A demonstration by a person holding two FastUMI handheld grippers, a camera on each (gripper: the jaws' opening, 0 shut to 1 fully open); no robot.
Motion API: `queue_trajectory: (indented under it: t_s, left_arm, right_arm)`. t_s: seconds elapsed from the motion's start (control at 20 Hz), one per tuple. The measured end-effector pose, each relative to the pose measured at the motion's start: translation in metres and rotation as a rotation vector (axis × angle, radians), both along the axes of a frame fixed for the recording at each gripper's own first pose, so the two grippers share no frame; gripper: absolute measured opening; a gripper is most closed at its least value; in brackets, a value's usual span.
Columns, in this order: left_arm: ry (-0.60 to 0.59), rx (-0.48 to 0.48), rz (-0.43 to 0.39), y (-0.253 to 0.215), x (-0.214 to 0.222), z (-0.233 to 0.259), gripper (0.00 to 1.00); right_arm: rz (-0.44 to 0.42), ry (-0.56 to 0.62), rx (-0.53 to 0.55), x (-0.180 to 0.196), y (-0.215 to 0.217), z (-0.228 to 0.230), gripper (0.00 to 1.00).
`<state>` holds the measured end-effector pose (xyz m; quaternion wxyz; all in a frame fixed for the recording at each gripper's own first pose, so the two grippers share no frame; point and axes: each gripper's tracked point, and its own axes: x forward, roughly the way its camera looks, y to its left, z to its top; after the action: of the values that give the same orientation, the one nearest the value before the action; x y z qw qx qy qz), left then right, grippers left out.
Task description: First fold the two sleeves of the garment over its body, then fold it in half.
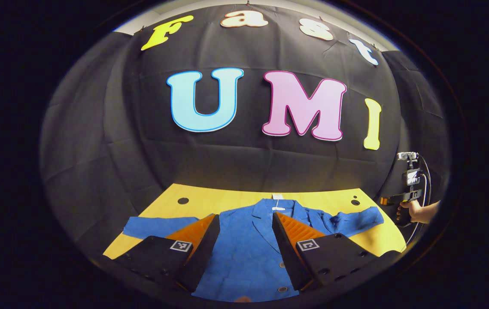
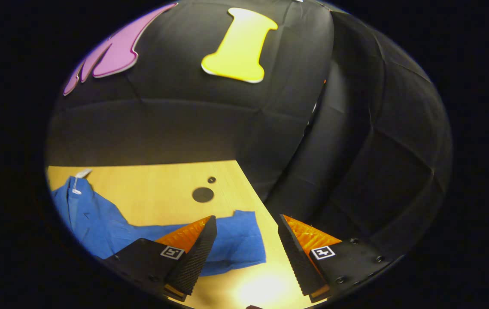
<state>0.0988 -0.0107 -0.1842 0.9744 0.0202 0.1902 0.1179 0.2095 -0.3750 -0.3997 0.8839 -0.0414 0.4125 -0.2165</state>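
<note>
Your garment [image 1: 244,244] lies flat on the table [image 1: 227,198], collar toward the booth wall, hem toward you, with one sleeve [image 1: 158,226] stretched out to the left and the other sleeve [image 1: 356,219] to the right. Your left gripper [image 1: 244,253] hangs above the garment's body, jaws apart, one finger over each side of the chest. Your right gripper [image 2: 246,253] sits beyond the table's right end, above the cuff [image 2: 240,240] of the right sleeve. Round holes [image 2: 202,194] lie in the table behind that sleeve.
</note>
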Motion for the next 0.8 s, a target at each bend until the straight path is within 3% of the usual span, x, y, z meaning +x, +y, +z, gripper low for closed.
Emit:
queue_trajectory:
  t_s: [0.05, 0.15, 0.55, 0.6, 0.65, 0.7, 0.75, 0.8]
  left_arm:
    - [0.011, -0.006, -0.003, -0.004, -0.001, -0.003, 0.71]
    - [0.044, 0.005, 0.002, -0.005, 0.0, -0.01, 0.71]
    - [0.169, 0.008, -0.004, -0.026, -0.002, -0.03, 0.73]
    - [0.166, 0.005, -0.011, -0.03, -0.001, -0.029, 0.73]
    - [0.165, -0.003, -0.019, -0.034, -0.001, -0.029, 0.73]
    - [0.164, -0.012, -0.026, -0.037, 0.0, -0.029, 0.73]
    - [0.162, -0.021, -0.029, -0.039, 0.0, -0.028, 0.73]
    - [0.161, -0.028, -0.03, -0.04, 0.0, -0.028, 0.74]
  right_arm:
    - [-0.026, 0.035, 0.049, -0.006, -0.004, -0.014, 0.87]
    - [-0.067, 0.101, 0.122, -0.015, -0.012, -0.033, 0.91]
    - [-0.121, 0.247, 0.244, -0.023, -0.02, -0.09, 0.9]
    - [-0.115, 0.278, 0.251, -0.022, -0.021, -0.09, 0.82]
    - [-0.106, 0.308, 0.262, -0.022, -0.016, -0.093, 0.9]
    - [-0.103, 0.344, 0.288, -0.02, -0.011, -0.095, 0.9]
    - [-0.113, 0.367, 0.306, -0.017, -0.012, -0.094, 0.75]
    - [-0.138, 0.368, 0.334, -0.015, -0.014, -0.093, 0.82]
